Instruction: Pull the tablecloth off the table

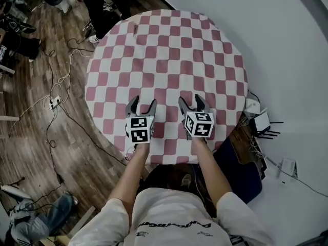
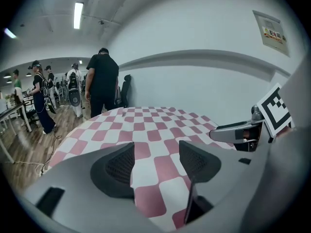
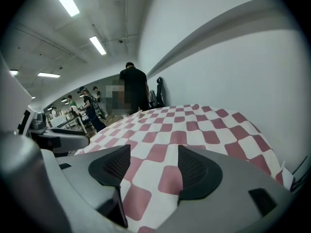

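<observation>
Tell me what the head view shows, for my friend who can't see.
A person holds the left gripper and right gripper, both open, over the near edge of a round red-and-white checked tablecloth. Cables lie on the wooden floor to the left.

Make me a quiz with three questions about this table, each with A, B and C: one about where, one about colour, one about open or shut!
1. Where are the left gripper and right gripper?
A. Above the near part of the tablecloth
B. Off to the left of it
C. Past its far edge

2. What colours are the tablecloth's squares?
A. Blue and yellow
B. Red-pink and white
C. Green and black

3. How are both grippers' jaws?
A. Shut on the tablecloth
B. Open, gripping nothing
C. Shut tight, empty

Answers:
1 A: the head view shows both over the tablecloth's near side.
2 B: the checks look red-pink and white in every view.
3 B: each gripper view shows its jaws standing apart, with only tablecloth seen beyond them.
</observation>
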Action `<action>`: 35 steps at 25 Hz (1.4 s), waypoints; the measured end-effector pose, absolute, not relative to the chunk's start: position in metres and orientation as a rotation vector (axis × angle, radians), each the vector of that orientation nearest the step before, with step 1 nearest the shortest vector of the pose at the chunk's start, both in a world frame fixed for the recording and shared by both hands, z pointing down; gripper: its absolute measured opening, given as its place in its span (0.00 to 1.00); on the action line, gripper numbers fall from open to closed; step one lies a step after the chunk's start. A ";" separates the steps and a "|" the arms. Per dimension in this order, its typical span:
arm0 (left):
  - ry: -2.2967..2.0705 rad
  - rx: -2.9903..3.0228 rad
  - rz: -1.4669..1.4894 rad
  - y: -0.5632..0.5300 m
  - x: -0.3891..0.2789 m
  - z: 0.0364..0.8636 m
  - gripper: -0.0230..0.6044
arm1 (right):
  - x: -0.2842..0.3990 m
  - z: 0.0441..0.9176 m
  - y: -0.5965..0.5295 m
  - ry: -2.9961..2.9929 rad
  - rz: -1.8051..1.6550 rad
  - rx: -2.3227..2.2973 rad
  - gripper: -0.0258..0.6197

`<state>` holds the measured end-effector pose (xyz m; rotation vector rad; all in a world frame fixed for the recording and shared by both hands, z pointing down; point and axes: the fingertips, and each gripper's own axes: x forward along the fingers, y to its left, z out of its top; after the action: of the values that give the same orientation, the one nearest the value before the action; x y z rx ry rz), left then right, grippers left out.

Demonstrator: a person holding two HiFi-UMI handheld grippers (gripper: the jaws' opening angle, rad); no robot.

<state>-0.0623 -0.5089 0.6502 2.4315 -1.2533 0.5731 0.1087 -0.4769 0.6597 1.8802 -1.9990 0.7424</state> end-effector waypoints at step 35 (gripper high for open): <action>-1.134 2.270 0.941 -0.639 -0.057 0.822 0.56 | 0.201 0.800 -0.581 -1.629 0.873 1.748 0.50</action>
<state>-0.0575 -0.6391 0.8217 2.2702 -1.1341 0.9410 0.2014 -0.5808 0.8000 1.7482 -1.6291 0.8733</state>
